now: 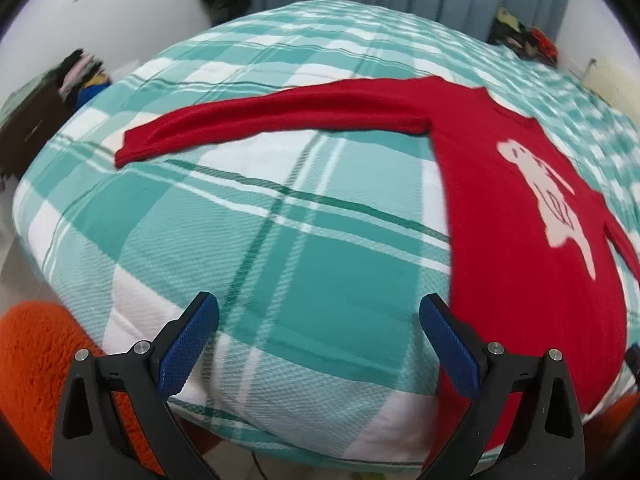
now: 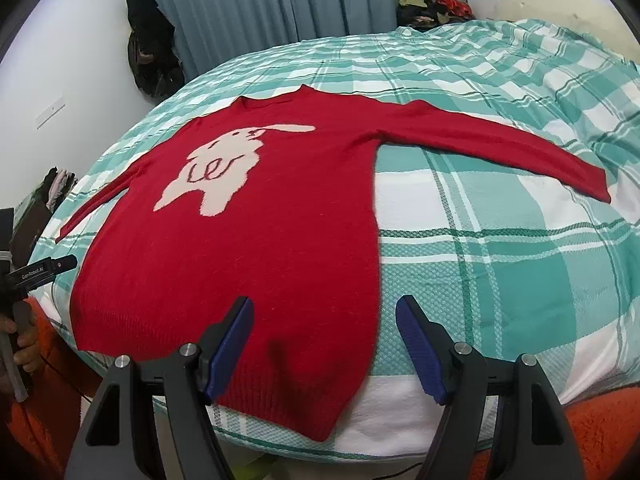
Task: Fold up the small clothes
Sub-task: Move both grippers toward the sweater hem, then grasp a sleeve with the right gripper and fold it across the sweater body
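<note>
A red long-sleeved sweater (image 2: 260,232) with a pale animal figure on its chest lies flat, face up, on the bed, both sleeves spread out. In the left wrist view the sweater (image 1: 520,208) fills the right side and one sleeve (image 1: 260,120) reaches left. My left gripper (image 1: 319,312) is open and empty, above the bedspread just left of the sweater's hem. My right gripper (image 2: 325,316) is open and empty, above the hem's right corner. The left gripper's tip (image 2: 52,266) shows at the left edge of the right wrist view.
The bed carries a teal and white plaid cover (image 1: 280,240). An orange fluffy rug (image 1: 32,360) lies at the bed's near edge. Piles of clothes (image 2: 432,8) sit at the far corner, by grey curtains (image 2: 280,0). A dark bag (image 2: 150,52) hangs on the wall.
</note>
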`<state>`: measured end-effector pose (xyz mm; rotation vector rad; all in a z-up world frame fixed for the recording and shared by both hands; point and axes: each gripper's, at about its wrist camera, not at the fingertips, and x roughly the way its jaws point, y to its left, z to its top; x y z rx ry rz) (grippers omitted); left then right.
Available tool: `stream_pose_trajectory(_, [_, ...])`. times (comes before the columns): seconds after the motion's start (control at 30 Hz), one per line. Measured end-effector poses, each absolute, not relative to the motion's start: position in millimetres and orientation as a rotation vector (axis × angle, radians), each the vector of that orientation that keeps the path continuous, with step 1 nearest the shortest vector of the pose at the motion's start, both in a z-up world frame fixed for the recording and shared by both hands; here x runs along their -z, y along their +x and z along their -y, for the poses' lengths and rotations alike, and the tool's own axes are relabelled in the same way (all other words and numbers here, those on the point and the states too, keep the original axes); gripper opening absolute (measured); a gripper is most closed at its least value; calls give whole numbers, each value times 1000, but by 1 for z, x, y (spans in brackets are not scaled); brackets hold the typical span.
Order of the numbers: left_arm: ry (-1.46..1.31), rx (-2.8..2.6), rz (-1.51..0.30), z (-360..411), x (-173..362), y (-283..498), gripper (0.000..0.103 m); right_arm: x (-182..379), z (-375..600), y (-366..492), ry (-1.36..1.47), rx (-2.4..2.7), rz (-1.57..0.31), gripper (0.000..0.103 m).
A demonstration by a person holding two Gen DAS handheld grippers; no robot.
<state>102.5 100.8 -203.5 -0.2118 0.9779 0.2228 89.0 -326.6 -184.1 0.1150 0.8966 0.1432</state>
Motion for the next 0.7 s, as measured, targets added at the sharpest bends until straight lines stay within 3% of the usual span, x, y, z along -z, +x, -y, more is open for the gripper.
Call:
stream_pose_trajectory(0.2, [-233,-258,-968,-110,204,100,101,178,349,91,252,-162,-886,73])
stream_pose_trajectory(0.47, [-327,-319,-975,-130,208,99,101,139,556,140,715,106,-667,73])
stream_pose_trajectory(0.7, [-284,-346,-989,-125,210,102,101,206,666,168,1147,201,-755,72])
